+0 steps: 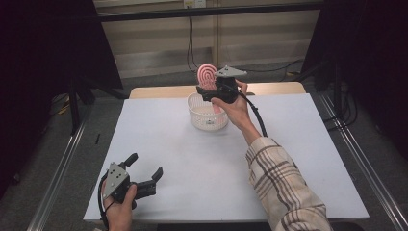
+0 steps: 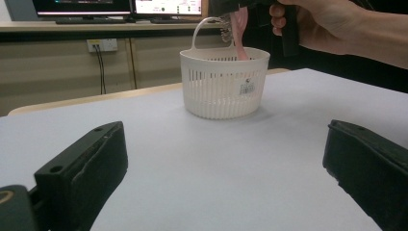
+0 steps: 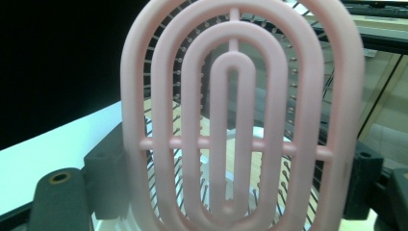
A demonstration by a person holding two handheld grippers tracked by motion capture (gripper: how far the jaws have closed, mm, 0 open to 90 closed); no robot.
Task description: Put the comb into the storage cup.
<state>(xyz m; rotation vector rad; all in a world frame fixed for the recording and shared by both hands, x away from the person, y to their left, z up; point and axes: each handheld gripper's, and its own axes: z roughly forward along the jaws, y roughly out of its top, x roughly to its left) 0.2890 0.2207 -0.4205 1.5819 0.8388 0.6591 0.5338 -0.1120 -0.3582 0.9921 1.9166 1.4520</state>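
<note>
1. Standing near the far middle of the white table (image 1: 159, 144) is a white slotted basket (image 1: 206, 117), round, with a thin handle (image 2: 202, 26) that rises at its far side. A small label (image 2: 247, 89) is stuck on its wall.

2. The pink hairbrush (image 1: 207, 76) is above the basket. Its oval, ringed head stands upright over the rim, and its pink handle (image 2: 239, 33) points down into the basket. I cannot tell whether the handle touches the bottom, because the wall hides it.

3. In the right gripper view the brush head (image 3: 240, 120) is very close to the camera, and thin bristles with small round tips show through its openings.

4. The right hand (image 1: 236, 108), with a checked sleeve (image 1: 284, 187) behind it, reaches forward over the table and holds the right gripper (image 1: 211, 91) just above the basket. A black cable (image 1: 257, 120) trails back from it along the forearm.

5. The jaws of the right gripper stand rather wide, one on each side of the brush, and they hold it by its edges.

6. The left hand (image 1: 120, 207) rests at the near left corner of the table, well apart from the basket. The left gripper (image 1: 144, 168) lies low and level and points toward the middle of the table.

7. Its two jaws are spread wide, with nothing between them except bare table.
</note>
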